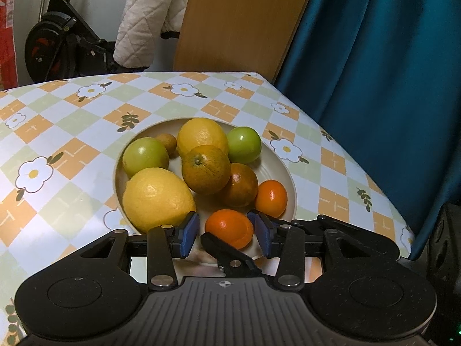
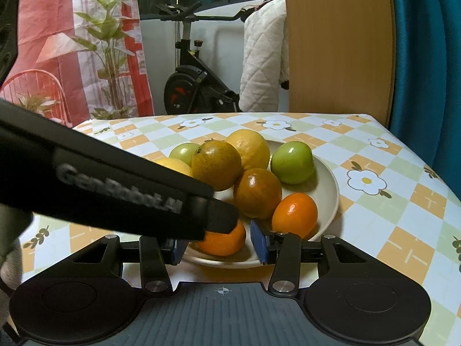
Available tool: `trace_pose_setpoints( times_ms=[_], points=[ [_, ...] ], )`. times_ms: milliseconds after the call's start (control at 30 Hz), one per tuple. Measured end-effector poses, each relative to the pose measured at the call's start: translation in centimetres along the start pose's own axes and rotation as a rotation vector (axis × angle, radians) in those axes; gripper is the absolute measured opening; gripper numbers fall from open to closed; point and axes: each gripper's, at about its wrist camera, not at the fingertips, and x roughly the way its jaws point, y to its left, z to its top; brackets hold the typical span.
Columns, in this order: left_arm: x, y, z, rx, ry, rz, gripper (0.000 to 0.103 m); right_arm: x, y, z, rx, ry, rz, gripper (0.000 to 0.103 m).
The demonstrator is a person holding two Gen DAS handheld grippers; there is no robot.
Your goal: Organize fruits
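Nine fruits crowd one cream plate [image 1: 289, 173] on the checked tablecloth [image 1: 72, 115], and I judge that piling them there is the point of the tidying: nothing loose lies on the cloth that I can see.

Through my left wrist camera, the big lemon [image 1: 158, 196] sits at the near left of the plate, with a green fruit [image 1: 145, 155] and a small brownish one [image 1: 167, 142] behind it. A second lemon [image 1: 201, 137] and a greenish orange [image 1: 206, 168] heap up in the middle, a darker orange [image 1: 242, 184] leaning on them, another green fruit [image 1: 244, 144] at the back right. Two bright mandarins lie nearest me. The near mandarin [image 1: 230, 227] sits between the blue pads of my left gripper [image 1: 227, 230]. The jaws stand a little wider than the fruit, with a gap on each side, so I am gripping nothing. A black finger of my other tool crosses just beneath it.

Through my right wrist camera, the same near mandarin [image 2: 223, 239] lies at the plate's front edge between the pads of my right gripper [image 2: 219, 243]. The right pad stands clear of it. The left pad is mostly hidden behind the black body of my left tool [image 2: 115, 184], which slants across the view and rests over the fruit, so I cannot tell whether that side touches. The other mandarin [image 2: 294, 214] sits just beside, against the dark orange [image 2: 257, 193]. Both tools converge on one fruit at the rim, the easiest one to reach.
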Motion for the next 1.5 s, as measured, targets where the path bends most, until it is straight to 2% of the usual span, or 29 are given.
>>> trace_pose_setpoints(
  times_ms=[200,333,567,633,767,1067,1200,1500],
  points=[
    [-1.6,0.8,0.1,-0.021,-0.033,0.009,0.050,-0.1,0.0,-0.1,-0.005,-0.004,-0.012,0.044],
    [-2.7,1.5,0.1,-0.030,-0.057,0.021,0.058,0.0,-0.1,-0.1,-0.007,-0.004,-0.021,0.047],
    [-4.9,2.9,-0.5,-0.044,-0.101,0.076,0.060,-0.1,0.0,-0.1,-0.011,-0.004,-0.044,0.052],
    [-5.6,3.2,-0.7,-0.040,-0.115,0.108,0.062,-0.3,0.1,0.1,-0.011,-0.010,-0.049,0.055],
    [-7.2,3.5,-1.0,-0.026,-0.161,0.151,0.079,-1.0,0.5,0.5,-0.011,-0.023,-0.056,0.065],
    [-9.9,3.6,-0.8,-0.012,-0.240,0.259,0.087,-2.8,1.4,1.7,0.006,-0.023,-0.039,0.093],
    [-10.9,3.8,-0.8,-0.032,-0.256,0.271,0.087,-4.0,1.9,2.3,0.019,-0.034,-0.029,0.102],
    [-13.6,4.3,-1.2,-0.064,-0.326,0.338,0.090,-6.6,4.4,4.3,-0.015,-0.060,-0.027,0.102]
  ],
)
